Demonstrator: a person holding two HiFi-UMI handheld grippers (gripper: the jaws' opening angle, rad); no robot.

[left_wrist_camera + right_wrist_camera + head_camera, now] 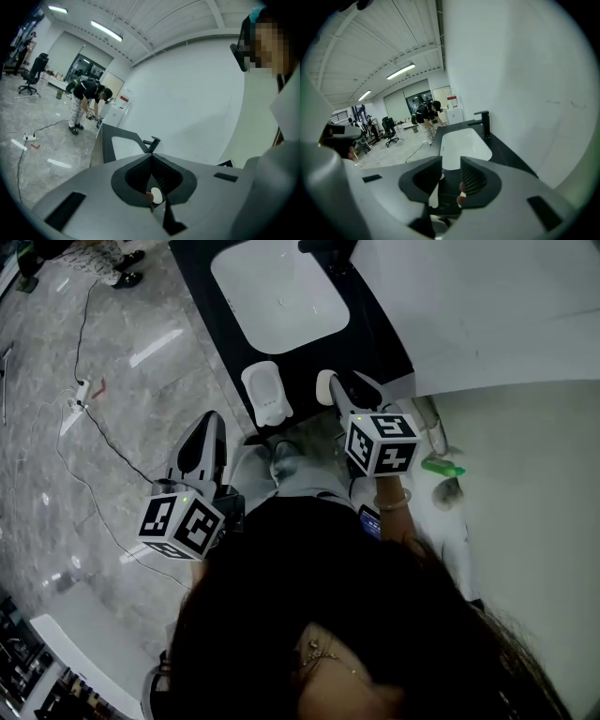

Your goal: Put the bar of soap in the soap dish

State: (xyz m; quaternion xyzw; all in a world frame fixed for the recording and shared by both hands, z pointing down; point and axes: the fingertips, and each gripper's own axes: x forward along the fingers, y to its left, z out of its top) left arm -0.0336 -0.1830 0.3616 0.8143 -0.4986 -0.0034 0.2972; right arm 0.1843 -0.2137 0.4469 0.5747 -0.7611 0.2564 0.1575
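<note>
Counted one cream oval bar of soap (325,387) and one empty, glossy white oblong soap dish (267,390). Found both on the black stone-like surface (380,334), at its near edge and just short of the white rectangular basin (281,296). Saw the dish to the left of the soap, near it but apart, with the long axes of both running away from the person toward the basin.

Counted two grippers. Found the right gripper (349,386) with its tips over the surface edge and the soap just beside its left jaw, so much the nearer of the two. In the right gripper view, read the right gripper (451,164) as parted by a moderate gap, gripping nothing, with bare surface and the basin showing between the jaws.

Found the left gripper (210,424) lower and to the left, over the grey marble floor (84,474) and well apart from the soap. In the left gripper view, read the left gripper (151,157) as closed to a point, with only a small pale oval low in its throat, too small to name.

Judged the soap not yet picked up, and the coming move a short shift left onto it, jaws across its short axis.
</note>
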